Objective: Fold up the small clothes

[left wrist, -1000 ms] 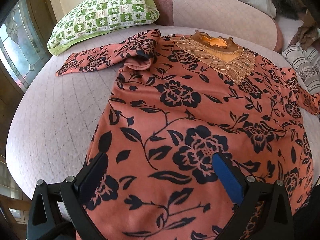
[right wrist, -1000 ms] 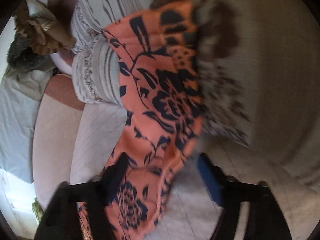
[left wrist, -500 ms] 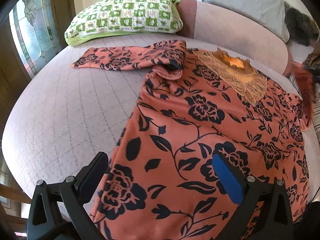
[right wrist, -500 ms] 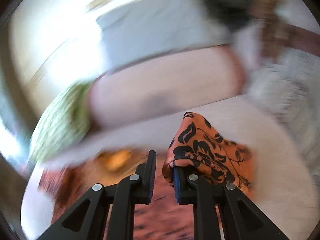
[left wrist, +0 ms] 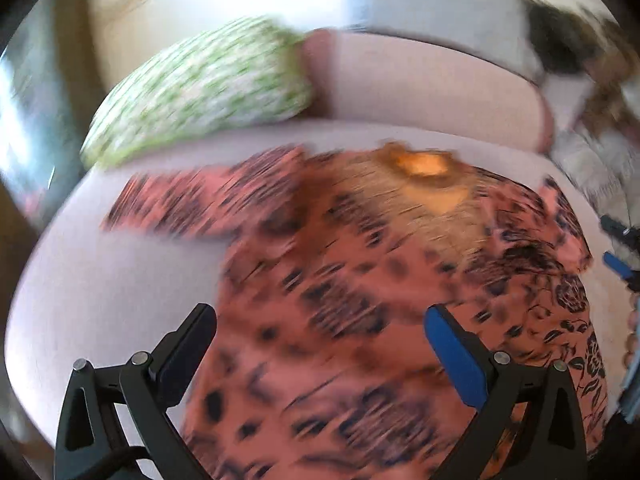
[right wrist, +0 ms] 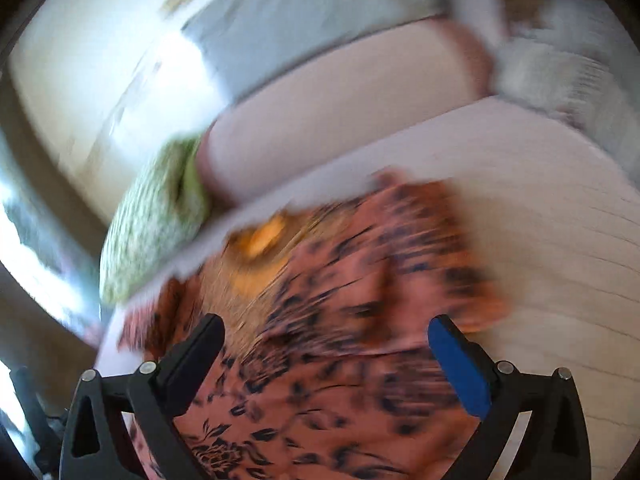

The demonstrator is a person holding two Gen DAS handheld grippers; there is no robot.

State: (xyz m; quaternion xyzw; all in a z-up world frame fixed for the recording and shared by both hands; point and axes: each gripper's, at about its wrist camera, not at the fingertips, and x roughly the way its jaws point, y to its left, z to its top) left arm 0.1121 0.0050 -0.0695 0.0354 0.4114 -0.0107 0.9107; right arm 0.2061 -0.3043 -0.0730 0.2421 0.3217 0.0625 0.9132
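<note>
Blouse (left wrist: 360,280), coral with black flowers, lay flat on the pink bed (left wrist: 100,280), right sleeve folded onto its chest. Right gripper (right wrist: 324,348) had just sprung wide, holding nothing; left gripper (left wrist: 320,336) was spread, empty.

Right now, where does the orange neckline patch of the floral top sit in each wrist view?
Left wrist view: the neckline patch sits upper centre, at the far end of the floral top.
Right wrist view: the patch lies left of centre, above the left finger.
Shared landmark: the green checked pillow, left of the patch in both.
</note>
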